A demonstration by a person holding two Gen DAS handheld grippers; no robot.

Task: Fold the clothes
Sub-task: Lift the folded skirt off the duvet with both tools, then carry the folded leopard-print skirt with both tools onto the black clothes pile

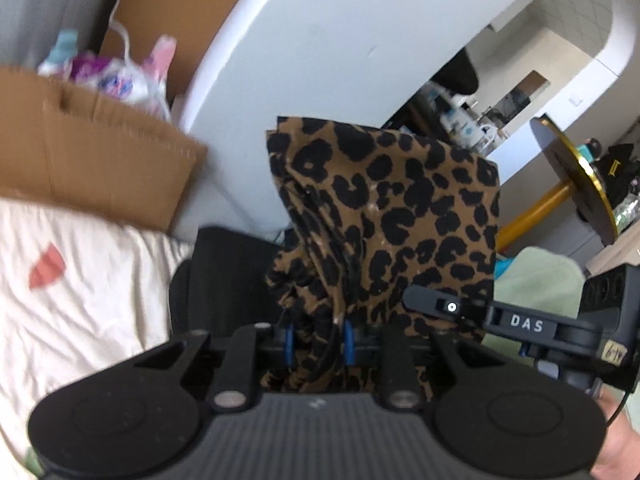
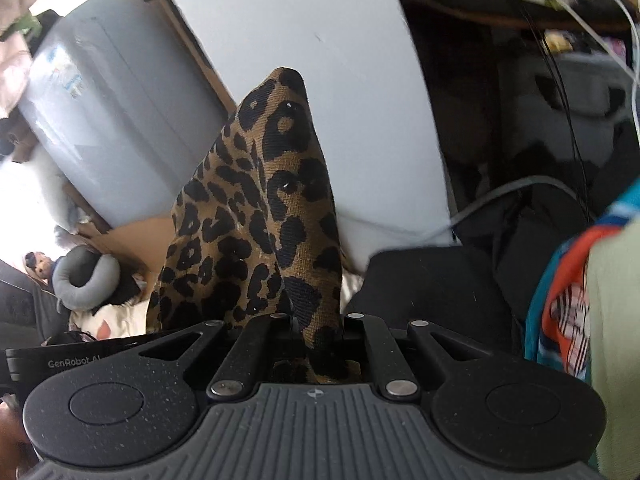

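Both grippers clamp a leopard-print garment (image 1: 384, 216) aloft above a cream bedsheet (image 1: 80, 280), left gripper (image 1: 318, 342) and right gripper (image 2: 316, 332) each pinching bunched cloth; no neat fold shows, so folding looks unfinished

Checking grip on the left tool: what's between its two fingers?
Bunched leopard-print garment. The left wrist view shows it pinched in the left tool, between the blue-padded fingers, with the rest of the fabric extending ahead of the tool.
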